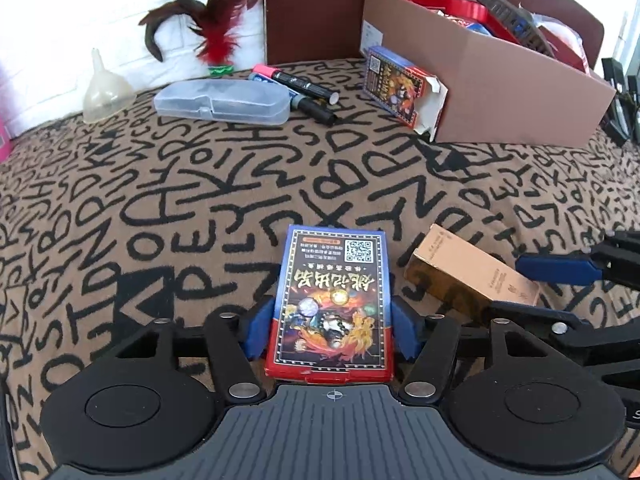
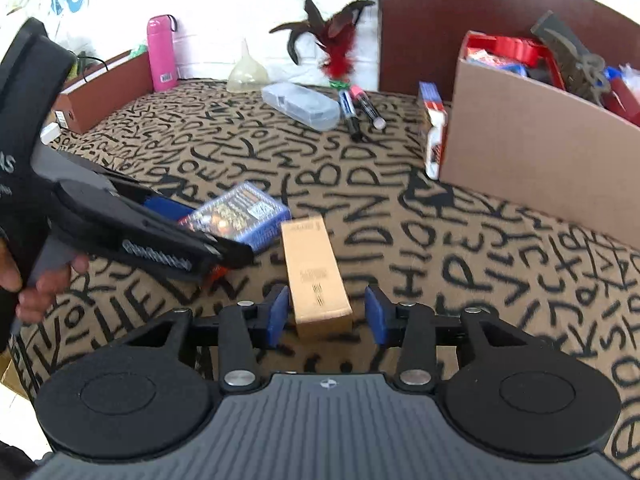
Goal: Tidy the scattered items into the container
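Left wrist view: left gripper (image 1: 331, 332) has the card box (image 1: 334, 300) between its blue pads, both pads against the box sides, so gripping it. Box lies flat on the lettered cloth (image 1: 192, 200), near its front edge. Right gripper's blue finger (image 1: 554, 266) enters from the right edge of that view, next to the tan carton (image 1: 472, 274).

Right wrist view: right gripper (image 2: 326, 312) straddles the tan carton (image 2: 318, 272). A gap shows on both sides, more on the right, so the pads are not pressing: open around it. Only this view shows the hand (image 2: 40, 280) on the left gripper's handle, a pink bottle (image 2: 161, 54) at the back left corner, and a low brown tray (image 2: 108, 84) beside it. Tray contents can't be made out.

Counts on the cloth:
- card boxes: 2, one gripped, a second card box (image 1: 404, 88) with an open flap leaning on the cardboard container (image 1: 500, 96)
- tan cartons: 1
- markers (image 1: 300, 88): 2, side by side, touching
- clear plastic case (image 1: 222, 102): 1, just beside the markers
- funnel (image 1: 102, 92): 1, upside down
- feather shuttlecock (image 1: 216, 40): 1, at the back edge

The container sits at the back right corner, already loaded: a red tin (image 1: 472, 10), a dark tool-like piece, blue and white bits. The rest is too jumbled to name.
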`<action>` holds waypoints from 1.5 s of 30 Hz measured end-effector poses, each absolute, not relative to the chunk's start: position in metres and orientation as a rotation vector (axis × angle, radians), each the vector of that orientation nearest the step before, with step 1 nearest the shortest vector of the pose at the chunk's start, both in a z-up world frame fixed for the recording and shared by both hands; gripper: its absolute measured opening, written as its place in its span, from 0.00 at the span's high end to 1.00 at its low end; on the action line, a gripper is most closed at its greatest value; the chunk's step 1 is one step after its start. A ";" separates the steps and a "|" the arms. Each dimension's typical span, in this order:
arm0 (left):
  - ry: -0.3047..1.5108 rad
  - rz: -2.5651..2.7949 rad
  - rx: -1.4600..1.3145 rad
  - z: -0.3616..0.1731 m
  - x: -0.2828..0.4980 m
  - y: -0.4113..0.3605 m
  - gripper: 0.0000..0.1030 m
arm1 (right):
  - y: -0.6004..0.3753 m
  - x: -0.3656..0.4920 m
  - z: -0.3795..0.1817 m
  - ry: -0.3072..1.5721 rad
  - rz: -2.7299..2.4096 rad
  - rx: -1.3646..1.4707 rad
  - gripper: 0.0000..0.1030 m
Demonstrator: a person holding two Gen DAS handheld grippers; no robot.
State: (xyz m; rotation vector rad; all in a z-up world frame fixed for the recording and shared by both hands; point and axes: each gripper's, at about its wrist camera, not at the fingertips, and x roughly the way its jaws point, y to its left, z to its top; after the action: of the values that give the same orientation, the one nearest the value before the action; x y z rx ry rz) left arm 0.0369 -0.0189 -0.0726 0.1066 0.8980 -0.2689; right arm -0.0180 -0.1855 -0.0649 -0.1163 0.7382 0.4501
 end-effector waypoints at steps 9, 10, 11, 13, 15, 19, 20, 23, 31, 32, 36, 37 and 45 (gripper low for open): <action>0.872 -0.257 0.116 -0.076 0.040 -0.025 0.34 | -0.163 0.001 -0.082 0.759 0.443 -0.155 0.61; 0.872 -0.251 0.119 -0.076 0.041 -0.025 0.40 | -0.163 0.001 -0.082 0.757 0.445 -0.153 0.64; 0.871 -0.248 0.120 -0.075 0.041 -0.026 0.40 | -0.164 0.000 -0.081 0.758 0.447 -0.143 0.66; 0.874 -0.249 0.107 -0.074 0.040 -0.026 0.41 | -0.169 0.000 -0.080 0.763 0.443 -0.103 0.66; 0.879 -0.262 0.063 -0.071 0.036 -0.026 0.41 | -0.177 -0.002 -0.077 0.767 0.440 -0.054 0.67; 0.876 -0.314 -0.027 -0.060 0.034 -0.032 0.41 | -0.195 -0.009 -0.061 0.728 0.425 0.008 0.67; 0.862 -0.324 -0.025 -0.054 0.033 -0.036 0.41 | -0.200 -0.010 -0.055 0.710 0.419 0.015 0.67; 0.802 -0.370 -0.029 -0.031 0.032 -0.049 0.41 | -0.214 -0.012 -0.035 0.651 0.401 0.032 0.99; 0.750 -0.390 0.039 -0.013 0.036 -0.075 0.41 | -0.248 -0.010 -0.018 0.636 0.371 0.025 0.90; 0.766 -0.377 0.040 -0.019 0.037 -0.074 0.41 | -0.250 -0.013 -0.022 0.640 0.379 0.032 0.75; 0.830 -0.338 0.056 -0.040 0.035 -0.064 0.41 | -0.240 -0.020 -0.040 0.677 0.402 -0.007 0.50; 0.844 -0.329 0.056 -0.045 0.034 -0.060 0.41 | -0.236 -0.021 -0.044 0.688 0.415 -0.022 0.50; 0.889 -0.308 0.106 -0.076 0.034 -0.053 0.39 | -0.209 -0.016 -0.077 0.796 0.436 -0.140 0.66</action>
State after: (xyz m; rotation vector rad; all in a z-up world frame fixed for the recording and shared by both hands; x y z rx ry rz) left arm 0.0338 -0.0527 -0.0757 0.1065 0.8886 -0.3075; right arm -0.0156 -0.2091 -0.0769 -0.1396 0.7957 0.4363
